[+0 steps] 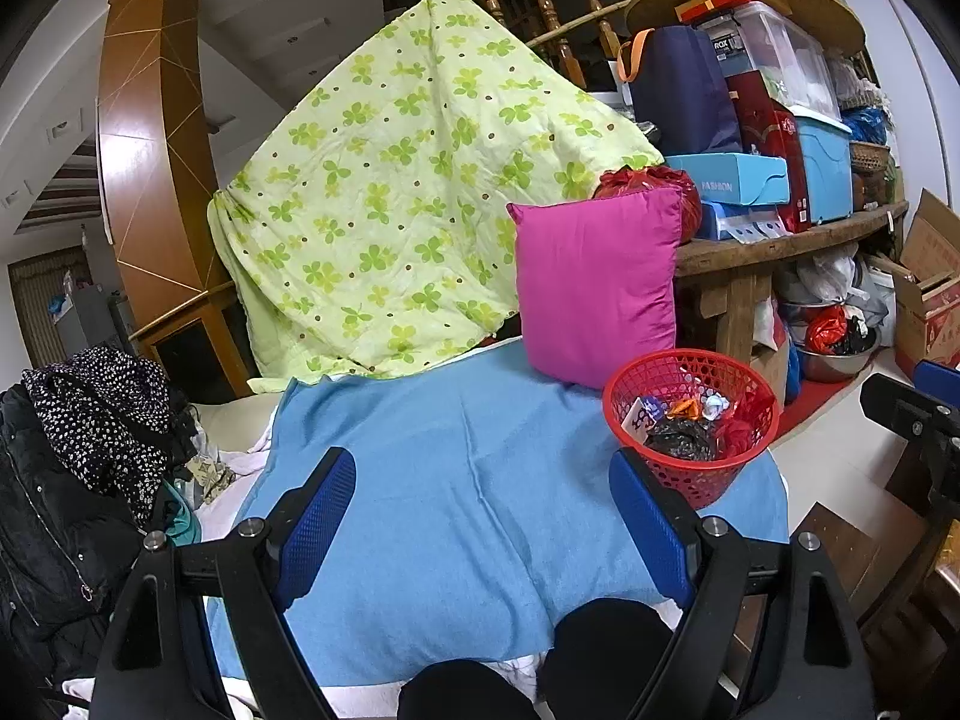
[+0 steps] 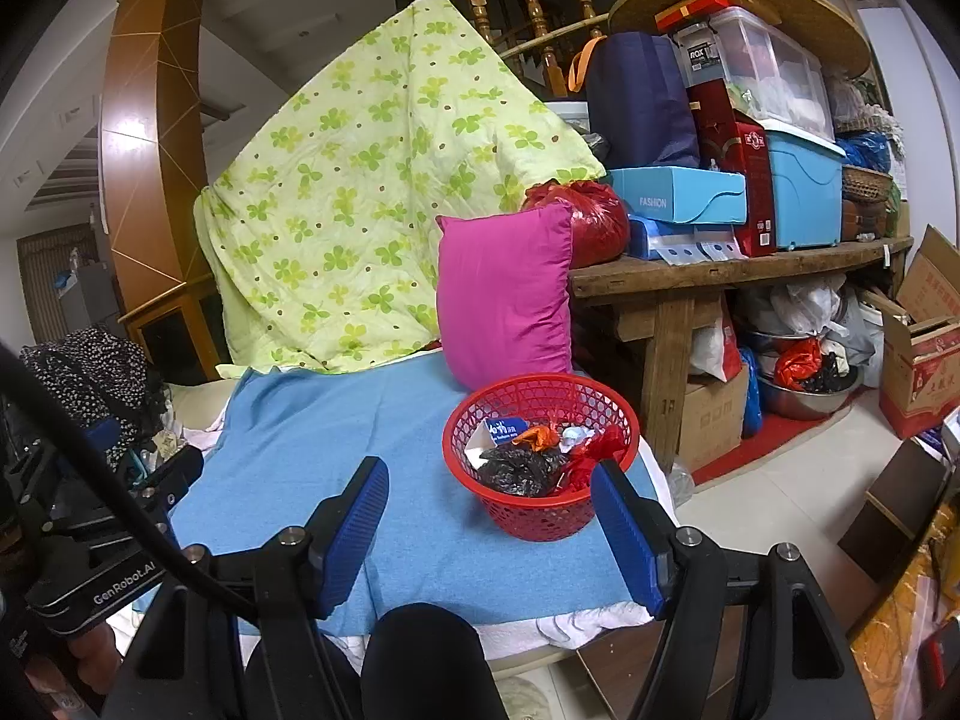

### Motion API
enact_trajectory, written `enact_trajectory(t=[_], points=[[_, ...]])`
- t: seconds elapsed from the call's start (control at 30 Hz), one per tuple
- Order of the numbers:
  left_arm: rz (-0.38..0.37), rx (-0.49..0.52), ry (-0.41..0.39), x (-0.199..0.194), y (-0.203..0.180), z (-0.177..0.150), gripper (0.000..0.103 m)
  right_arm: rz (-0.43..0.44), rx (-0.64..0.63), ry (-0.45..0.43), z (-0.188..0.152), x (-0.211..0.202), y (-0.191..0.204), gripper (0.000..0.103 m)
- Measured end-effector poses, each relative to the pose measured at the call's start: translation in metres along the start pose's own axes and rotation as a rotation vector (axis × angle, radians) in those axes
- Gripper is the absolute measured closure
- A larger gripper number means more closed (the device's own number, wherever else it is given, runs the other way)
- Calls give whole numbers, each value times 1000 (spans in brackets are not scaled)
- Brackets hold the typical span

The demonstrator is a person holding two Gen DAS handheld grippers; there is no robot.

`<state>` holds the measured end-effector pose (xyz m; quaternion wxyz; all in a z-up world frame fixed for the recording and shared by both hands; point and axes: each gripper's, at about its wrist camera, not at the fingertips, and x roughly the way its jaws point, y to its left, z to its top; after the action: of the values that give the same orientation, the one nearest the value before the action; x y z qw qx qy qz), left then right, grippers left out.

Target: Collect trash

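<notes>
A red mesh basket (image 1: pixel 729 480) stands on the blue cloth (image 1: pixel 456 480) at its right end. It holds several trash pieces (image 1: pixel 684 432): black, red, orange and white wrappers. My left gripper (image 1: pixel 486 510) is open and empty above the cloth, left of the basket. In the right wrist view the basket (image 2: pixel 540 516) with its trash (image 2: pixel 528 456) sits just ahead, between the fingertips. My right gripper (image 2: pixel 489 516) is open and empty, close in front of the basket. The left gripper's body shows at the left of that view, its fingers hidden.
A pink pillow (image 1: pixel 594 288) leans behind the basket, a green flowered quilt (image 1: pixel 396 192) behind it. Dark clothes (image 1: pixel 90 420) lie at the left. A wooden bench (image 2: pixel 720 276) with boxes stands right. Cardboard boxes (image 2: pixel 924 336) and a metal bowl (image 2: pixel 804 396) sit on the floor.
</notes>
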<state>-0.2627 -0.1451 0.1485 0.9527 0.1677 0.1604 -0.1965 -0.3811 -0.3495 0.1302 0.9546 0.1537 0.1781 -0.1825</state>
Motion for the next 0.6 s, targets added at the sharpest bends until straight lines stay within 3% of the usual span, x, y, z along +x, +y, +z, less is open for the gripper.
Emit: enact_trajectory(t=[0.6], points=[[-8,0,16,5,2,-6,16,-1,-4,5,1,5,0,30]])
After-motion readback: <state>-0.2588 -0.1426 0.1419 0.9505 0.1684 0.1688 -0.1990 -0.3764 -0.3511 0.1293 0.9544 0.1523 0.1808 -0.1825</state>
